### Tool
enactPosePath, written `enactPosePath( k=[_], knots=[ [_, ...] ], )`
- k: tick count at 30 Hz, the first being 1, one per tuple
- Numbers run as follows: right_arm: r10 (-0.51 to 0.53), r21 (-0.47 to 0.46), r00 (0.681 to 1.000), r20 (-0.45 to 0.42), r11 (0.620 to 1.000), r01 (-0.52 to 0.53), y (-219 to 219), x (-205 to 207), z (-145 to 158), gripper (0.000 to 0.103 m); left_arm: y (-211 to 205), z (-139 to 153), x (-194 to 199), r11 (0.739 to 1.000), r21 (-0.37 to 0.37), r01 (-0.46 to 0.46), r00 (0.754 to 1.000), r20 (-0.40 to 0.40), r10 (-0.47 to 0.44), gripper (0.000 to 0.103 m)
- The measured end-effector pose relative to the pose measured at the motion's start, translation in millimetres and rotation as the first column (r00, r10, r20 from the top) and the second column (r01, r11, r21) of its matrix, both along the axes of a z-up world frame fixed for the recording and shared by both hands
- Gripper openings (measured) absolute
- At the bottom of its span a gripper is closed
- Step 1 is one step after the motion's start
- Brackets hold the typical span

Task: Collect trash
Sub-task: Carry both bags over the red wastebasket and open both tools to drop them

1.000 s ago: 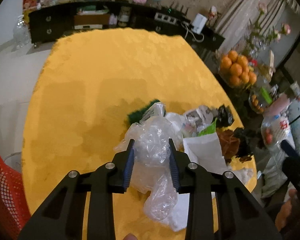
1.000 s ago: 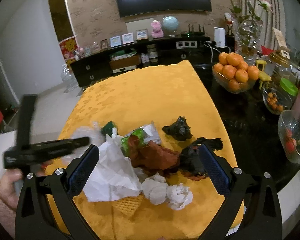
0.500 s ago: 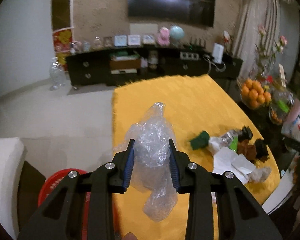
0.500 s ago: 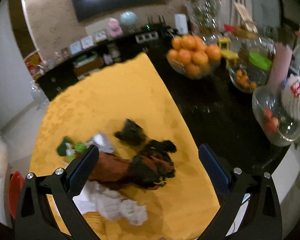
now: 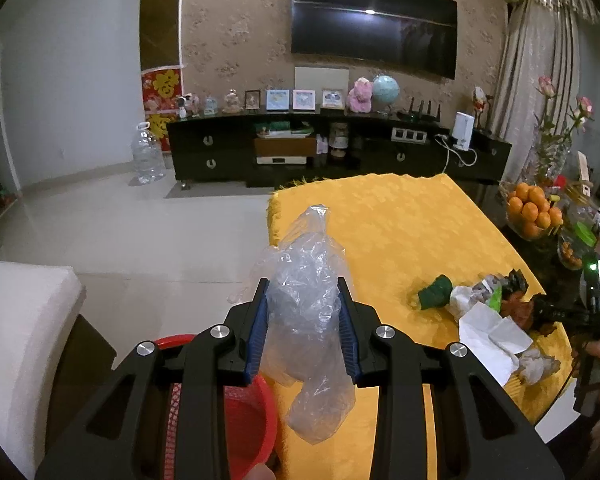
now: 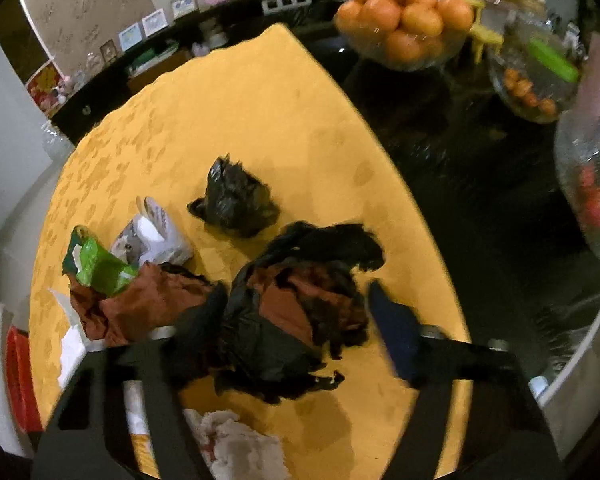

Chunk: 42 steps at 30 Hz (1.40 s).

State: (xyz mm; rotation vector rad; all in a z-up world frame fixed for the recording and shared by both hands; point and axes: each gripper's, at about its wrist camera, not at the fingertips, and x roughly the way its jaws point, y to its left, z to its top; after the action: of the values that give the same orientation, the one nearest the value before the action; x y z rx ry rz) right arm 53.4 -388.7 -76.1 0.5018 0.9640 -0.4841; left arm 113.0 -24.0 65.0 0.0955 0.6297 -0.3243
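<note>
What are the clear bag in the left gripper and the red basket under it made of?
Clear bag: thin plastic film, glossy and see-through, by its crinkles and limp hang between the left gripper. Red basket: looks like moulded plastic, smooth rim with a mesh wall; only part shows, so that is a guess.

Pale tiled floor [image 5: 132, 232]; patterned beige wall [image 5: 236, 32]; dark television [image 5: 374, 26] above long black cabinet [image 5: 220, 156]
</note>
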Motion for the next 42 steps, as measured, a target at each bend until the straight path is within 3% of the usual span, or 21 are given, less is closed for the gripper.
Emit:
enactPosePath(
  k=[2, 10, 13, 18, 25, 30, 38, 42],
  knots=[
    [-0.005, -0.001, 1.000, 0.013, 1.000, 0.005, 1, -2, 2, 0.048, 5, -1, -1, 1.000, -0.001, -0.012, 1.000, 0.001, 0.012, 0.030],
    [-0.033, -0.090, 0.986, 0.165, 0.995, 0.048, 13, -19, 45, 0.045, 22, 4, -8, 0.998, 0.000, -0.069, 0.997, 0.038, 0.069, 0.030],
    [0.040, -0.146, 0.969, 0.242, 0.989, -0.004, 36, -20, 69, 0.045, 29, 7, -12, 0.996, -0.001, -0.086, 0.995, 0.057, 0.086, 0.030],
    [0.191, -0.222, 0.938, 0.289, 0.966, -0.129, 83, -5, 93, 0.045, 50, 10, -17, 0.991, -0.011, -0.134, 0.989, 0.067, 0.134, 0.030],
    [0.425, -0.263, 0.852, 0.306, 0.898, -0.353, 166, 25, 110, 0.045, 89, 9, -19, 0.973, -0.019, -0.228, 0.971, 0.061, 0.229, 0.031],
    [0.583, -0.254, 0.769, 0.261, 0.810, -0.528, 232, 53, 103, 0.045, 114, 3, -20, 0.960, -0.009, -0.281, 0.959, 0.042, 0.281, 0.031],
    [0.729, -0.221, 0.644, 0.232, 0.684, -0.695, 312, 94, 102, 0.045, 149, -15, -13, 0.934, 0.011, -0.356, 0.934, -0.016, 0.356, 0.031],
    [0.759, -0.189, 0.611, 0.225, 0.650, -0.736, 331, 110, 91, 0.046, 158, -28, -6, 0.928, 0.018, -0.372, 0.926, -0.061, 0.372, 0.031]
  ],
)
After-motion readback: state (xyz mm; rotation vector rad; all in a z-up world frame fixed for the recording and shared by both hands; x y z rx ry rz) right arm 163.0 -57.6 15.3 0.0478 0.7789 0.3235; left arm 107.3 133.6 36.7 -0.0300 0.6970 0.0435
